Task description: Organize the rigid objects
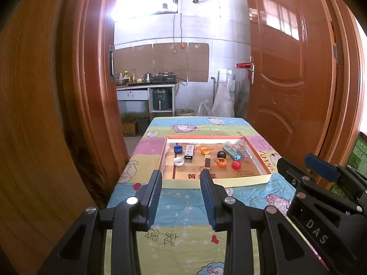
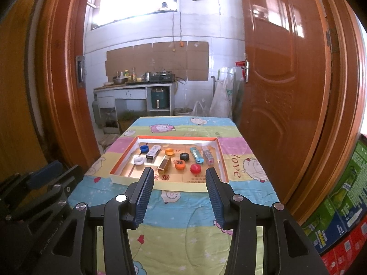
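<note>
Both the left claw (image 1: 181,178) and right claw (image 2: 179,176) hover wide apart, holding nothing, short of the cardboard tray (image 1: 266,178) of caps on the tabletop (image 1: 183,206).

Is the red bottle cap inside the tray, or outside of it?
Inside. The red bottle cap lies on the floor of the tray, within its white walls, beside the orange cap.
</note>
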Tool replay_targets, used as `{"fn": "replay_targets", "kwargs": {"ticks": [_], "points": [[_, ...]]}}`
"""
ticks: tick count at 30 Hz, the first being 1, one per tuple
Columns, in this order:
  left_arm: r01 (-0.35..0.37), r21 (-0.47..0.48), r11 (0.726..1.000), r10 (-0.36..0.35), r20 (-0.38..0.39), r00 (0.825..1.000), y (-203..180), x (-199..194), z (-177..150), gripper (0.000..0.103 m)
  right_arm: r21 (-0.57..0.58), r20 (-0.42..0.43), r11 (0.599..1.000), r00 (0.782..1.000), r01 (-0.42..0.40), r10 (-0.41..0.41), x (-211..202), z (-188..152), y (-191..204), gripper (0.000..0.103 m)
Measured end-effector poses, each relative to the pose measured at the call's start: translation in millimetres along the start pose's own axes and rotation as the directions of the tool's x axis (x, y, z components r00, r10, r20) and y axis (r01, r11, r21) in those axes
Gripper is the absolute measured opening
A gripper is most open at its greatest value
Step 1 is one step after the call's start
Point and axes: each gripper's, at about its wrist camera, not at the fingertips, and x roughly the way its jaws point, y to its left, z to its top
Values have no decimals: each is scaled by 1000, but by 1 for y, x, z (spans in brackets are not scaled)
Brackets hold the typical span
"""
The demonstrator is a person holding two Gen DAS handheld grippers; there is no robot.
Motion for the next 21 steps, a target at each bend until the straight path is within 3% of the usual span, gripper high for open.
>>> {"fn": "replay_targets", "kwargs": {"ticks": [21], "points": [[23, -7, 1000, -23, -3, 1000, 5, 4, 1, 35, -5, 0, 1000, 1000, 1, -1, 1, 0, 2, 48]]}}
